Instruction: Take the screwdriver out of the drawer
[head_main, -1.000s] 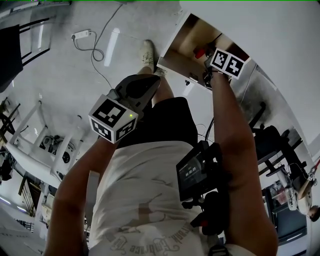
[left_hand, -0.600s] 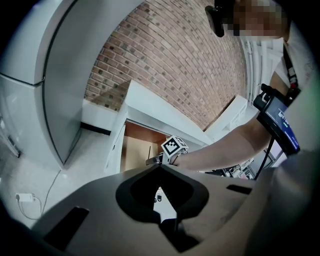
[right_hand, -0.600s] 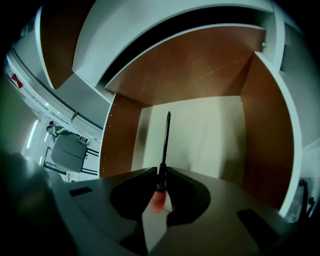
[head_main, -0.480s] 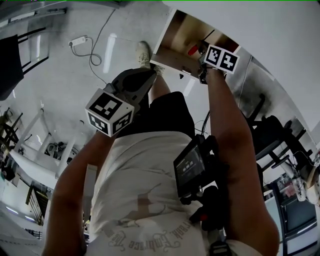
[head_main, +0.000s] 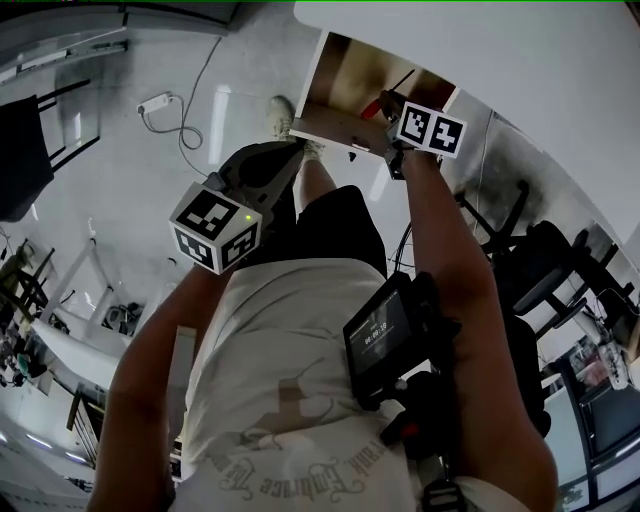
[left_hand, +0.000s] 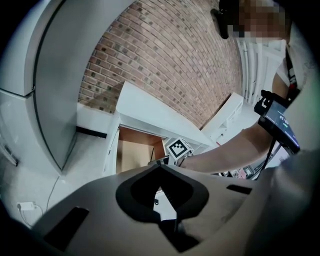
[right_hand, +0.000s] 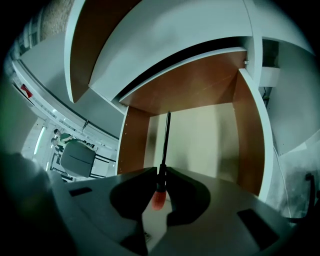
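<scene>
Right gripper (right_hand: 161, 172) jaws clamp screwdriver (right_hand: 159, 197), shaft pointing into open drawer (right_hand: 248, 135).

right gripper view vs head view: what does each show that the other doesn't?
Only the right gripper view: the right gripper has its jaws shut on the screwdriver at the shaft end of its red handle. The shaft points into the drawer, with its brown side walls and pale floor.
Only the head view: the left gripper held low, apart from the drawer, plus the person's torso and the power strip on the floor.
Both: the open drawer and the red-handled screwdriver at the right gripper.
</scene>
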